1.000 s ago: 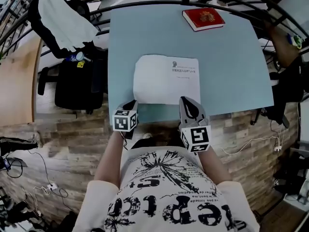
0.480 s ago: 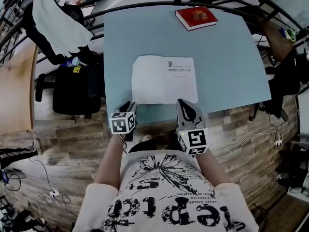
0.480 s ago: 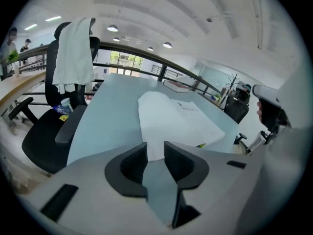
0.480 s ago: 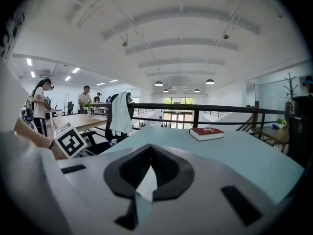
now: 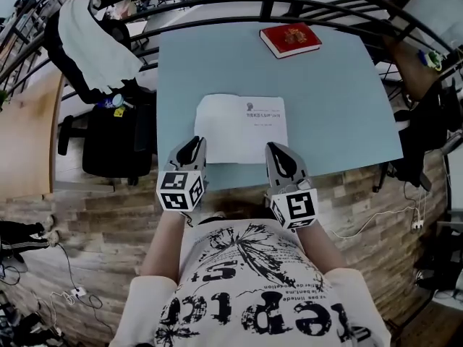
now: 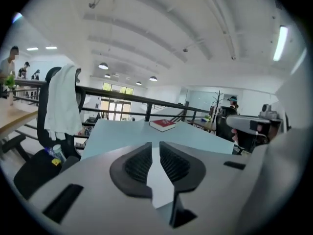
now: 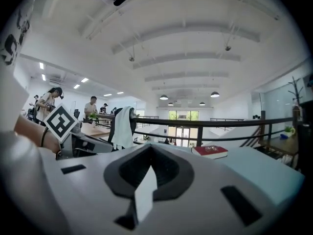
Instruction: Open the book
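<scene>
Pale blue surface [image 5: 340, 100] carries two books, a white book [image 5: 242, 125] lying open by the near edge and a red book [image 5: 291, 39] shut at the back; left tongs [image 5: 193, 143] have just narrowed to an empty slit, right tongs [image 5: 278, 150] pressed together.

Blue table [image 5: 340, 107], black chair [image 5: 108, 132], white towel [image 5: 98, 38]

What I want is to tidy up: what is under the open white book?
The light blue table shows all round the book, which hides whatever is directly beneath it.
</scene>
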The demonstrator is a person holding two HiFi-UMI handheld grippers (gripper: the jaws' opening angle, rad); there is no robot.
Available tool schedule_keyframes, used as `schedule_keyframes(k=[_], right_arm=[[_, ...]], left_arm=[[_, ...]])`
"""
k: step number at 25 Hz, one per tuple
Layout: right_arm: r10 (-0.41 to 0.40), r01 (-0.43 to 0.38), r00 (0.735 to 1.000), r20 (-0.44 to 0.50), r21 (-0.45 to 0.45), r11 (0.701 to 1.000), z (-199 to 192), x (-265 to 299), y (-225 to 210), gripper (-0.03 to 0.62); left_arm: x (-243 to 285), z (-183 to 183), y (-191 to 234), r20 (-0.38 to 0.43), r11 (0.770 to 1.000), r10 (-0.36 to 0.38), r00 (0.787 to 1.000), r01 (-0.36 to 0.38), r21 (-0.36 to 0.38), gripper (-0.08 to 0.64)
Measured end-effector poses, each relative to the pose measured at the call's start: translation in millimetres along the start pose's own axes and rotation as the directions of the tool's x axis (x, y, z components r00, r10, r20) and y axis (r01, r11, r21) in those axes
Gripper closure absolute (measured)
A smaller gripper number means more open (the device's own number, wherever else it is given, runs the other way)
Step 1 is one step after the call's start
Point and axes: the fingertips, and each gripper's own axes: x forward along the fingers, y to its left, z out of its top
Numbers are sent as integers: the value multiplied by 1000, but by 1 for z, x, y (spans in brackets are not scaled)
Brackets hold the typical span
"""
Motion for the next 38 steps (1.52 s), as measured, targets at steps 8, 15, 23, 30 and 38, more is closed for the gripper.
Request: schedule_keyframes(k=[8, 15, 23, 30, 38], right_arm=[[40, -40, 990, 133, 0, 999, 36, -8, -29, 583], [55, -57, 990, 130, 13, 998, 35, -8, -50, 583], [79, -78, 993, 85, -13, 997, 26, -3, -55, 584], [89, -88, 993, 82, -10, 996, 26, 1, -59, 584], [89, -88, 993, 77, -18, 996, 25, 1, -60, 584]], left_arm=[[-6, 63, -61, 144, 987, -80, 986, 59, 148, 529], [-4, 77, -92, 175, 976, -115, 978, 78, 202, 537], [0, 77, -91, 184, 981, -81, 980, 46, 190, 538], [1, 80, -88, 190, 982, -53, 980, 16, 190, 538], [-3, 83, -91, 217, 982, -69, 974, 27, 188, 538]])
